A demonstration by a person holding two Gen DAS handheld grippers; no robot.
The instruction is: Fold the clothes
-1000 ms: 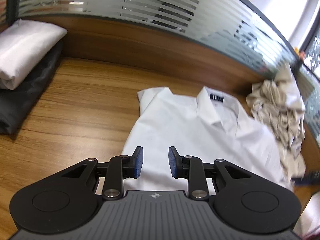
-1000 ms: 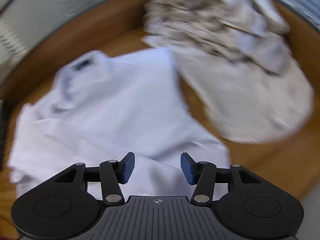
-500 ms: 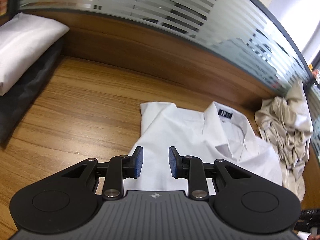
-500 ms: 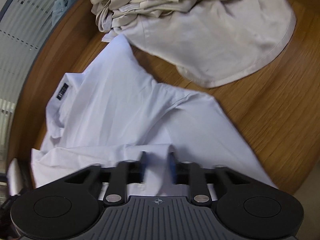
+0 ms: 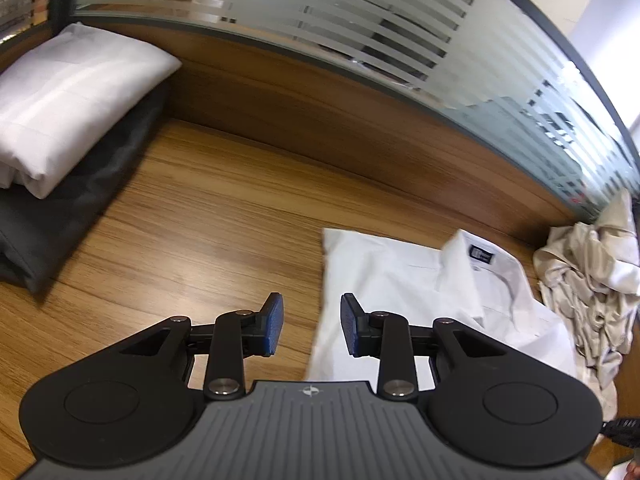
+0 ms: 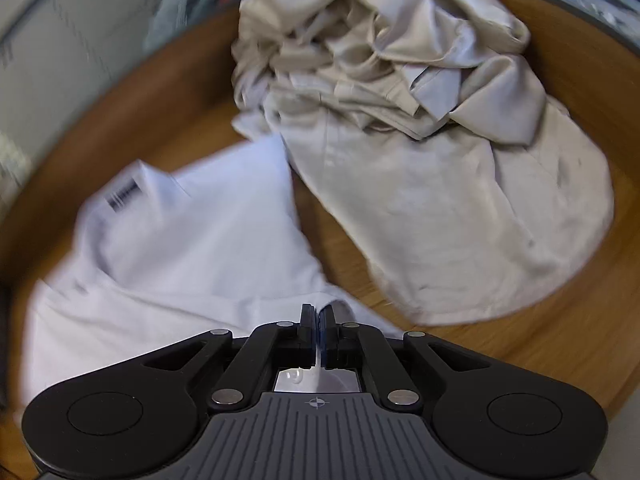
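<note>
A white collared shirt (image 5: 396, 276) with a dark neck label lies partly folded on the wooden table (image 5: 200, 232), right of centre in the left wrist view. My left gripper (image 5: 311, 326) hangs open above the shirt's left edge, nothing between its blue pads. In the blurred right wrist view the same white shirt (image 6: 192, 248) spreads to the left, and my right gripper (image 6: 318, 320) is shut on a thin fold of its near edge, with fabric pinched between the pads.
A crumpled beige pile of clothes (image 6: 420, 140) lies right of the shirt, also seen as the beige pile (image 5: 592, 280). A folded white garment (image 5: 68, 100) rests on folded black cloth (image 5: 60, 208) at the far left. A wooden ledge with striped glass (image 5: 360, 40) backs the table.
My right gripper closed from open onto the shirt's edge. The left gripper drifted left and back, so the shirt now sits further right in its view.
</note>
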